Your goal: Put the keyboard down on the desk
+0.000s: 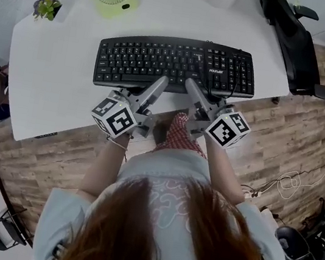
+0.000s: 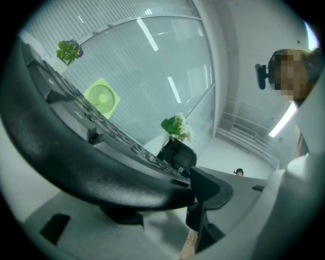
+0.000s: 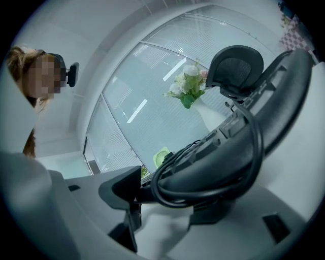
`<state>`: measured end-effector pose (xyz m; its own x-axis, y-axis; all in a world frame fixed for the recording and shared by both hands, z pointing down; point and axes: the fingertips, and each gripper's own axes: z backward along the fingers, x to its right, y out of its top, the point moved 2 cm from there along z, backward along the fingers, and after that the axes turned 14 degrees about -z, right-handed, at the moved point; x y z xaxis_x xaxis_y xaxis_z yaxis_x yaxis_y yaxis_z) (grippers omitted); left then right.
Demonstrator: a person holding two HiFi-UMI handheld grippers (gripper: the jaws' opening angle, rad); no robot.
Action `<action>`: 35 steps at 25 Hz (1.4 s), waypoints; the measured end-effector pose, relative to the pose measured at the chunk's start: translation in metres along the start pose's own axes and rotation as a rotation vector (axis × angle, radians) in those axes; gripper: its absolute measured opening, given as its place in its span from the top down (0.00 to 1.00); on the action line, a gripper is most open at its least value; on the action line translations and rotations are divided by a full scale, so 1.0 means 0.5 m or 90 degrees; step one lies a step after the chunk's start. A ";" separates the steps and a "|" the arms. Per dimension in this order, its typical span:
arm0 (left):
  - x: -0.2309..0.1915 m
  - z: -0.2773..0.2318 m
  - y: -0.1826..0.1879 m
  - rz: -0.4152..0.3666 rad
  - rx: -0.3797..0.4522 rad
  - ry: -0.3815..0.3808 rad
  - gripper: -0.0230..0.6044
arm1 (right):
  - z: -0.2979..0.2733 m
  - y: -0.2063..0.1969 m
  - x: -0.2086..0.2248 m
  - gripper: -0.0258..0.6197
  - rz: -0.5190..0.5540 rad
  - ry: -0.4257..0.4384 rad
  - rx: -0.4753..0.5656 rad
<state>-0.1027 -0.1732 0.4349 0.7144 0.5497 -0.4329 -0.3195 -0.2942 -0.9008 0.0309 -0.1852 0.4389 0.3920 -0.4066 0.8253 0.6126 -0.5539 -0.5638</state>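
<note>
Keyboard point(image 1: 176, 65) looks light, stiff and a bit slick, so I'd take the long edge at two spots. It's at 12 o'clock over the tabletop point(image 1: 48, 76); can't tell if it's touching. Left gripper point(image 1: 160, 83) and right gripper point(image 1: 192, 87) pinch its 6 o'clock edge, jaws wide apart around it.

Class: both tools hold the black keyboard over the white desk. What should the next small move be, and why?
Probably lower the black plastic keyboard level onto the white desk. The left tool and right tool each clamp its near edge, and it seems not yet resting flat.
</note>
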 end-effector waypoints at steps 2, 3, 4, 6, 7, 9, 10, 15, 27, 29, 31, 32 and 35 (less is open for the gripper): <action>-0.005 -0.008 -0.005 0.008 -0.012 0.009 0.52 | -0.004 0.001 0.011 0.50 -0.015 -0.009 -0.006; -0.008 -0.012 -0.006 0.011 -0.016 0.014 0.52 | -0.007 0.003 0.015 0.50 -0.021 -0.012 -0.009; -0.010 -0.016 -0.007 0.015 -0.019 0.017 0.52 | -0.010 0.005 0.019 0.50 -0.025 -0.016 -0.014; -0.017 -0.022 -0.010 0.024 -0.020 0.023 0.52 | -0.017 0.007 0.027 0.50 -0.025 -0.024 -0.025; -0.021 -0.025 -0.010 0.028 -0.021 0.026 0.52 | -0.021 0.009 0.031 0.50 -0.026 -0.027 -0.030; -0.028 -0.032 -0.009 0.037 -0.028 0.033 0.52 | -0.030 0.013 0.037 0.50 -0.034 -0.036 -0.038; -0.031 -0.036 -0.009 0.044 -0.034 0.036 0.52 | -0.033 0.015 0.040 0.50 -0.039 -0.041 -0.042; -0.041 -0.053 -0.012 0.073 -0.058 0.056 0.52 | -0.044 0.024 0.055 0.50 -0.062 -0.067 -0.057; -0.072 -0.078 -0.021 0.119 -0.103 0.088 0.52 | -0.073 0.029 0.089 0.50 -0.109 -0.111 -0.100; -0.076 -0.084 -0.022 0.130 -0.113 0.094 0.52 | -0.078 0.032 0.095 0.50 -0.118 -0.120 -0.107; -0.080 -0.088 -0.023 0.138 -0.119 0.098 0.52 | -0.082 0.034 0.099 0.50 -0.124 -0.126 -0.114; -0.082 -0.090 -0.023 0.142 -0.121 0.100 0.52 | -0.084 0.035 0.100 0.50 -0.126 -0.128 -0.116; -0.092 -0.097 -0.018 0.150 -0.123 0.103 0.52 | -0.097 0.041 0.103 0.50 -0.128 -0.129 -0.119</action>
<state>-0.1022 -0.2339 0.4648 0.7295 0.3227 -0.6031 -0.3746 -0.5493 -0.7470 0.0304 -0.2525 0.4682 0.4164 -0.1336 0.8993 0.5617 -0.7400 -0.3700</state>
